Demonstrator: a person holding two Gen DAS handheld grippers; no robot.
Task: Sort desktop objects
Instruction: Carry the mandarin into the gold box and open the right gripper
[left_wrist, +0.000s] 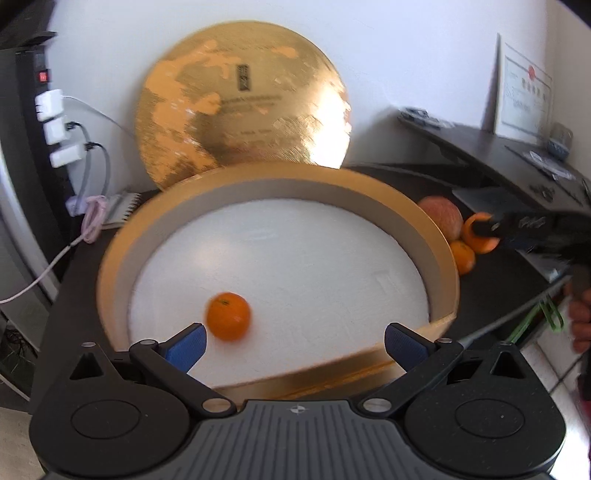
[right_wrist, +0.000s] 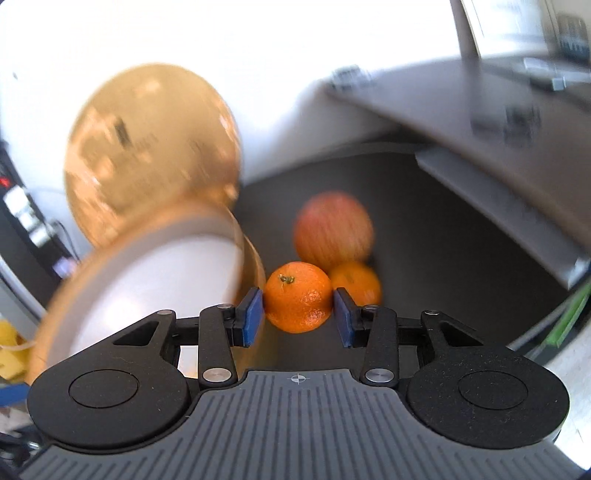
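A round gold box (left_wrist: 258, 177) with a white floor stands on the dark desk, and one orange (left_wrist: 228, 315) lies inside it. My left gripper (left_wrist: 295, 343) hangs open over the box's near rim, with that orange just ahead of its left pad. My right gripper (right_wrist: 298, 317) is shut on a second orange (right_wrist: 298, 301), blue pads pressed on both sides, just right of the box (right_wrist: 147, 230). Behind it sit an apple (right_wrist: 334, 230) and a third orange (right_wrist: 358, 282). In the left wrist view the right gripper (left_wrist: 491, 229) with its orange shows at the far right.
The box's gold lid (left_wrist: 240, 107) leans against the white wall. A power strip with white chargers (left_wrist: 55, 122) and a cable (left_wrist: 92, 218) are at the left. A raised dark shelf (left_wrist: 480, 147) with a framed certificate (left_wrist: 524, 96) overhangs the right. A hand (left_wrist: 580, 321) shows at the right edge.
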